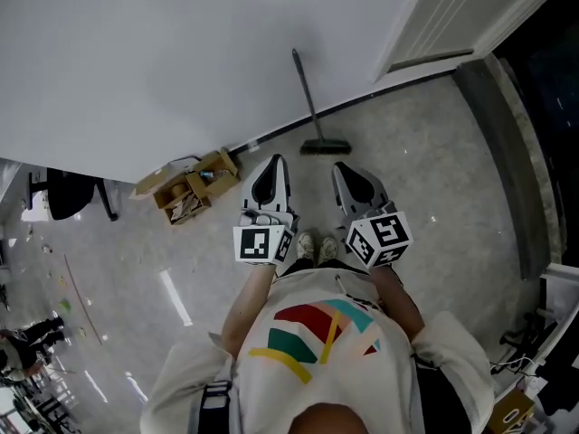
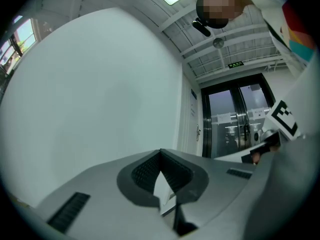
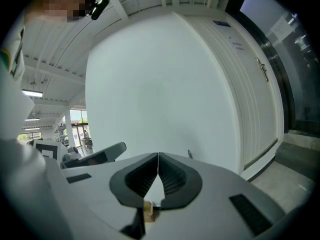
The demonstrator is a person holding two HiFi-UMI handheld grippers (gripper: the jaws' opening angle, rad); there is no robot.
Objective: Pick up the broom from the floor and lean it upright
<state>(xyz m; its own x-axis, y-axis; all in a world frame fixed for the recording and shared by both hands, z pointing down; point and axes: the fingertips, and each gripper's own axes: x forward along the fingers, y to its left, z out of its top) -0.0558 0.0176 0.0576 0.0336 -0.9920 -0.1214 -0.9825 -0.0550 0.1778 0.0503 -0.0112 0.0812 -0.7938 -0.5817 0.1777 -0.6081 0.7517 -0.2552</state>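
The broom (image 1: 312, 116) stands upright against the white wall, its dark head (image 1: 324, 147) on the floor and its thin handle running up the wall. Both grippers are held side by side in front of the person, well back from the broom, and neither touches it. My left gripper (image 1: 275, 163) is shut with nothing between its jaws; in the left gripper view (image 2: 160, 153) the pads meet. My right gripper (image 1: 342, 168) is also shut and empty (image 3: 158, 156). A dark handle tip (image 3: 189, 154) shows just over the right jaw.
An open cardboard box (image 1: 192, 188) sits at the wall's foot to the left of the broom. A white door (image 1: 452, 16) is at the right, with dark glass doors (image 2: 235, 124) beyond. A black chair (image 1: 68, 193) stands far left. The person's shoes (image 1: 317, 247) are below the grippers.
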